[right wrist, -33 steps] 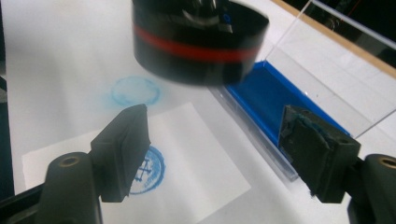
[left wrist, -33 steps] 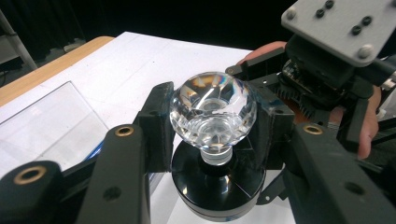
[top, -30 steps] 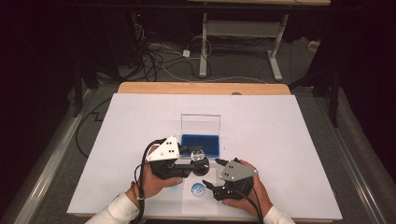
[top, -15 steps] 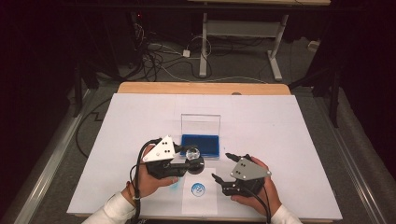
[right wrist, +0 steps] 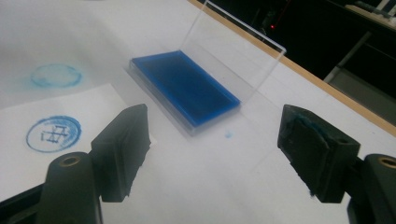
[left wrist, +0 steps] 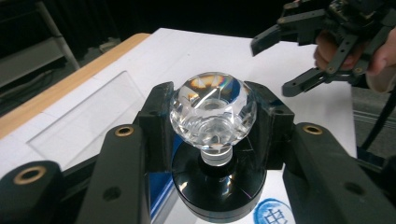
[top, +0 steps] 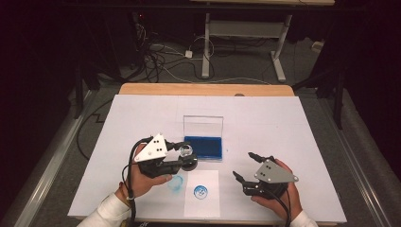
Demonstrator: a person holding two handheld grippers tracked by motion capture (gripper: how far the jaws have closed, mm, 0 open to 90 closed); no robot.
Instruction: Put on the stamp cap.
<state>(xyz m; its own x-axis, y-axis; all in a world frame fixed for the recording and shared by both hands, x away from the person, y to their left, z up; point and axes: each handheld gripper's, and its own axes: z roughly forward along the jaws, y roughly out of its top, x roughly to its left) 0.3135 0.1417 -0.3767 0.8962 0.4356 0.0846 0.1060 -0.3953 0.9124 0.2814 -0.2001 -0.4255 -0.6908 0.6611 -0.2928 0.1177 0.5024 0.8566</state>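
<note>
White table (top: 293, 123): left tongs (top: 187, 156) clamp crystal-knobbed stamp (left wrist: 212, 112); right tongs (top: 241, 165) empty, jaws apart, just been closing.

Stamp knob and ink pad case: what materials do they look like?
Stamp knob: clear faceted glass or acrylic, going by the rainbow glints and see-through body; which one is unclear. Its base looks like glossy black plastic. Ink pad case: thin clear rigid plastic, with table edges visible through the raised lid. The blue pad inside looks matte, probably felt or foam.
</note>
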